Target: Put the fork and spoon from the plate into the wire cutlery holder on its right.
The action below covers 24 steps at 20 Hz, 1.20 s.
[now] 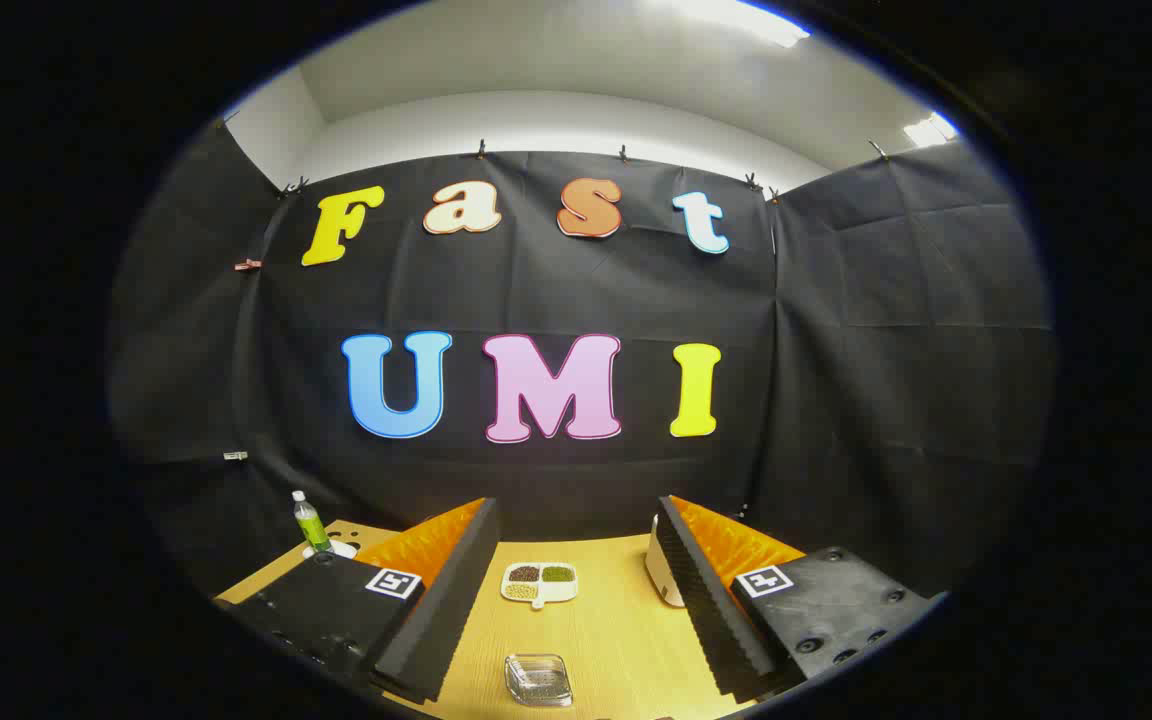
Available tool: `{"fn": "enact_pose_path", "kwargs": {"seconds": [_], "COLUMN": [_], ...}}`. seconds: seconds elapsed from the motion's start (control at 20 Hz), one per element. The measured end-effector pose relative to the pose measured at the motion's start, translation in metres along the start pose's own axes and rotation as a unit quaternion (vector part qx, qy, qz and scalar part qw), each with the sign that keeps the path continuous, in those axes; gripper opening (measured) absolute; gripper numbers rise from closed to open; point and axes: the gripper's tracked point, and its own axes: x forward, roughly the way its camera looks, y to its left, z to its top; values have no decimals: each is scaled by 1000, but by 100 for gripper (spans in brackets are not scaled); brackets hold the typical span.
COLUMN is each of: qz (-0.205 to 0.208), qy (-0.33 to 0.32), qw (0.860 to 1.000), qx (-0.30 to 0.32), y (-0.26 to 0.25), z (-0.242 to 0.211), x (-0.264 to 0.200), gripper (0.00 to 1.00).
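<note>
gripper (pixel 576 610) held high and level over the wooden table (pixel 616 640), fingers spread wide apart, nothing between them. probably a raised start or transit pose, aimed at the booth wall rather than down at the work.

landmark: small clear glass dish (pixel 538 680), sitting on the table between the fingers, nearest the camera. beyond the glass dish, further along the table, a white divided dish (pixel 539 583) with three compartments of dark, green and pale grains. right of the glass dish, half hidden behind the right finger (pixel 726 600), a white rounded object (pixel 662 578); can't tell what it is, maybe a pot or appliance. far left of the glass dish, behind the left finger (pixel 436 600), a green bottle (pixel 310 522) standing upright on a white base.

fork, spoon, plate, wire cutlery holder: not locatable from this pose, so no read on which way the handles point or how their long axes lie. likely below or nearer than the glass dish, under the camera's line of sight.

judged next: tilt down to find the plate before committing to any grasp angle.
</note>
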Motion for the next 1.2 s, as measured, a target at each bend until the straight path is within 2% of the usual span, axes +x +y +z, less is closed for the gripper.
{"fn": "enact_pose_path", "kwargs": {"seconds": [0.8,1.2], "qz": [22,42], "qy": [24,48], "qw": [999,998], "qx": [10,15], "y": [15,41], "z": [-16,-32], "x": [-4,-3], "gripper": [98,98]}}
